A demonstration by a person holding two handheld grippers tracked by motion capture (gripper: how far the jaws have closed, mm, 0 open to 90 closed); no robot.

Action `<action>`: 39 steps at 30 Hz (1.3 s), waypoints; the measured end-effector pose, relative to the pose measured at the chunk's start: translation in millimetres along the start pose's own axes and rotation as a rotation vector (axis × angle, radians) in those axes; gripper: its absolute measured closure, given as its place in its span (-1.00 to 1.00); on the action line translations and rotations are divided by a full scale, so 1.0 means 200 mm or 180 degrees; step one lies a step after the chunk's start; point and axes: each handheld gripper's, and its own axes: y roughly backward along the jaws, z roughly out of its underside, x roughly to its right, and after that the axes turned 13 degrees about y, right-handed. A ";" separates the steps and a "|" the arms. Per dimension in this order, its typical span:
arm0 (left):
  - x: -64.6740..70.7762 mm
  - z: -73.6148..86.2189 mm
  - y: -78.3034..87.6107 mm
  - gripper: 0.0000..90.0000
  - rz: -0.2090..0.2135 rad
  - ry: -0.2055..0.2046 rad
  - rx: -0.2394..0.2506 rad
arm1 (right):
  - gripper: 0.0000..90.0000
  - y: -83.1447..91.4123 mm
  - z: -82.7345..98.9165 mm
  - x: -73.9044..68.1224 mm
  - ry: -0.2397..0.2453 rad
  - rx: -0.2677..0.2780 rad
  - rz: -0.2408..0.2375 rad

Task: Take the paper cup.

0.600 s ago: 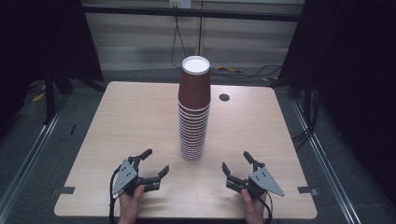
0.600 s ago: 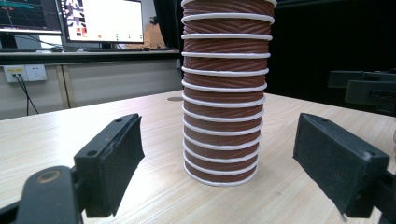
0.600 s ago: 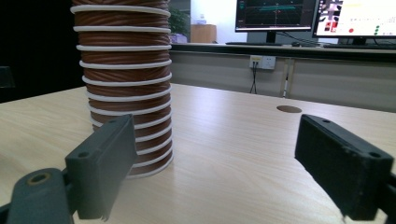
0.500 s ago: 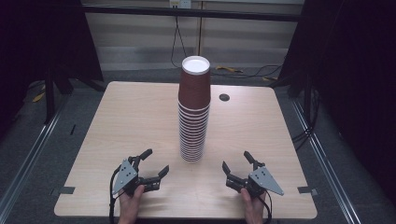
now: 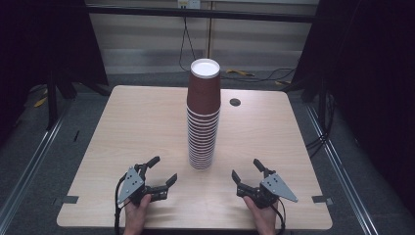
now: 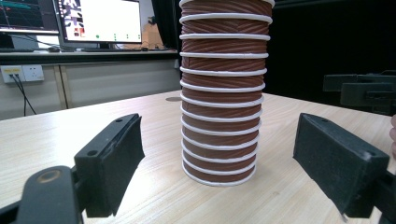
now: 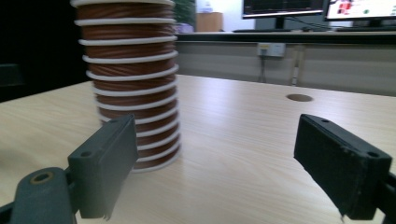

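In the left gripper view the top of the stack of cups (image 6: 223, 88) is cut off by the upper edge; the same holds in the right gripper view (image 7: 128, 79), where the stack is slightly blurred. In the high view the person's hands are cut off at the bottom edge.

The stack of brown paper cups (image 5: 202, 117) stands upright near the middle of the table (image 5: 127, 127), bottom up, white base on top. From the left hand-held gripper (image 5: 159, 172) it lies at about 1 o'clock, near but apart; from the right hand-held gripper (image 5: 245, 170) at about 11 o'clock, likewise apart. Both hand-held grippers sit low at the table's near edge with jaws spread wide, nothing between them, and they grasp nothing.
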 end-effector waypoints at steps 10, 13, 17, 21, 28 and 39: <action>0.00 0.00 0.00 -0.65 0.0017 0.0005 0.0000 | -0.60 -0.01 -0.05 0.00 0.0016 -0.0129 -0.0295; 0.00 0.00 0.00 -0.65 0.0016 0.0004 -0.0002 | -0.60 -0.01 -0.07 0.01 -0.0023 -0.0106 -0.0413; 0.00 0.00 0.00 -0.65 0.0021 0.0001 -0.0009 | -0.60 -0.02 -0.10 0.01 -0.0003 -0.0133 -0.0454; 0.00 0.00 0.00 -0.65 0.0024 0.0001 -0.0007 | -0.62 -0.03 -0.14 0.03 0.0041 -0.0100 -0.0484; 0.00 0.00 0.00 -0.65 0.0033 0.0006 -0.0006 | -0.70 -0.05 -0.21 0.06 0.0041 -0.0102 -0.0577; 0.00 0.00 0.00 -0.65 0.0035 0.0004 -0.0006 | -0.65 -0.08 -0.33 0.08 -0.0019 -0.0080 -0.0850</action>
